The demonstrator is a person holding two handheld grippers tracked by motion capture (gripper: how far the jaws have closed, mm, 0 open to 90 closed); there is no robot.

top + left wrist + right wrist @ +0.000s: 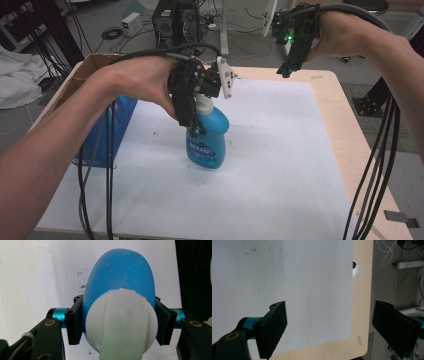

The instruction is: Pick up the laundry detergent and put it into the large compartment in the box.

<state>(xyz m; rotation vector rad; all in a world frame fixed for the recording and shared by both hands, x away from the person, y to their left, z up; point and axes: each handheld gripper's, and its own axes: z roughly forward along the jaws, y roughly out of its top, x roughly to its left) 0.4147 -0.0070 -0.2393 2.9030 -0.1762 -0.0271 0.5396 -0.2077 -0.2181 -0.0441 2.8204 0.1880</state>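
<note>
Standing between the left gripper (118,323) fingers, blue bottle (120,277) is clenched (right gripper (342,330) released).

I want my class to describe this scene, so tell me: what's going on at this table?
A person works with a gripper in each hand. The left gripper is shut on a blue detergent bottle with a white cap, gripping it just below the cap; the bottle stands upright on the white mat. The right gripper hangs open and empty above the table's far right corner. A cardboard box sits at the left.
</note>
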